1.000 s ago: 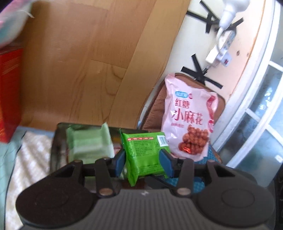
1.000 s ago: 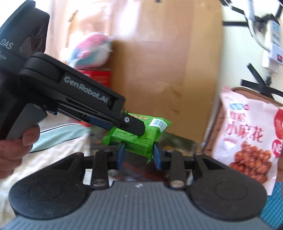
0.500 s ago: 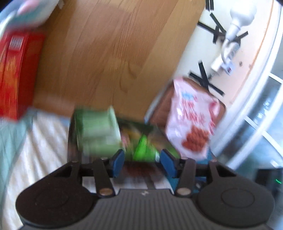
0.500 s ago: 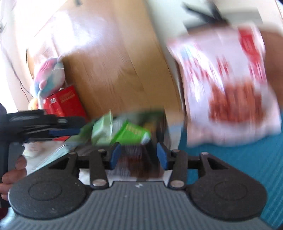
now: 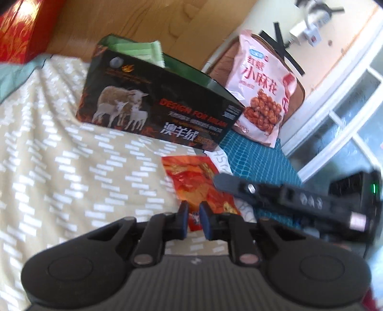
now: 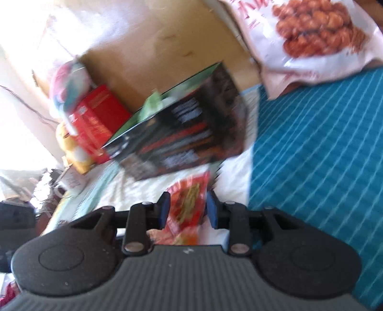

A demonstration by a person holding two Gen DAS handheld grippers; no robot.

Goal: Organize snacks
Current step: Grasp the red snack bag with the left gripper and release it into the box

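Observation:
A red-orange snack packet (image 5: 198, 184) lies flat on the patterned cloth in front of an open black box (image 5: 153, 105) that holds green packets (image 5: 143, 51). My left gripper (image 5: 194, 216) hovers over the packet's near edge, its jaws narrowed to a small gap with the packet's edge showing between them. My right gripper (image 6: 188, 207) is open, with its fingers on either side of the same packet (image 6: 189, 203). The right gripper's arm (image 5: 287, 196) shows at the right of the left wrist view. The black box (image 6: 186, 129) is blurred in the right wrist view.
A large pink snack bag (image 5: 261, 83) leans on a brown cushion behind the box, on a teal mat (image 6: 323, 143). A red carton (image 6: 95, 119) and a plush toy (image 6: 69, 86) stand left of the box, against a cardboard panel (image 5: 143, 21).
Both grippers have let go of the green packet, which is now in the box. They have pulled back and come down to the red-orange packet. The left jaws have narrowed.

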